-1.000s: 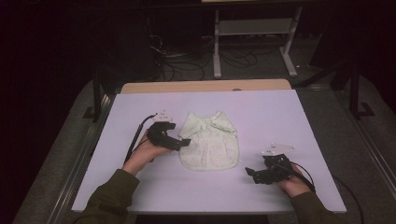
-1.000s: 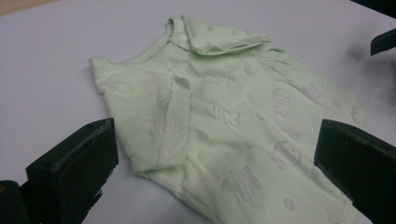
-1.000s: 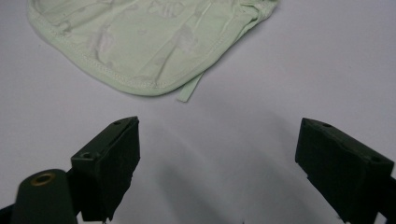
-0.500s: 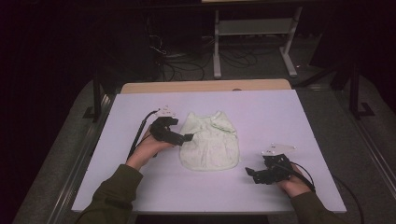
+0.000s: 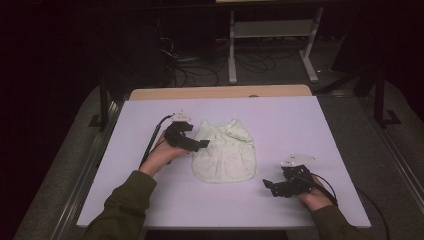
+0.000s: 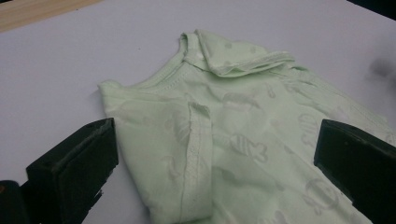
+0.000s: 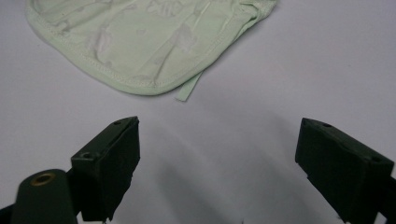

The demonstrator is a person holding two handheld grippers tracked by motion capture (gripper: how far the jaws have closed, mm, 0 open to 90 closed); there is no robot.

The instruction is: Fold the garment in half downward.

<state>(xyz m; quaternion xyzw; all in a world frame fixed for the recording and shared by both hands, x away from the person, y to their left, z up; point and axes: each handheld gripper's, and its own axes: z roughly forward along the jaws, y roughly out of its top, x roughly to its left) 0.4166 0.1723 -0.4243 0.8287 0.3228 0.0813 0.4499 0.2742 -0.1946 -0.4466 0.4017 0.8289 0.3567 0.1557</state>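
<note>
Garment (image 5: 224, 155) pale green, fish print, no readable writing | left claw (image 5: 204, 144) open, empty | right claw (image 5: 269, 185) open, empty

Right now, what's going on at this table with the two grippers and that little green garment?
A person works at a white table with a gripper in each hand. A small pale green printed baby garment lies flat in the middle. The left gripper sits at the garment's upper left edge, jaws open, with the cloth between them but not pinched. The right gripper rests on the table off the garment's lower right corner, jaws open and holding nothing.

No readable text, labels or numbers anywhere. Garment (image 6: 243, 140) between my jaws bears printed figures only, no words.
</note>
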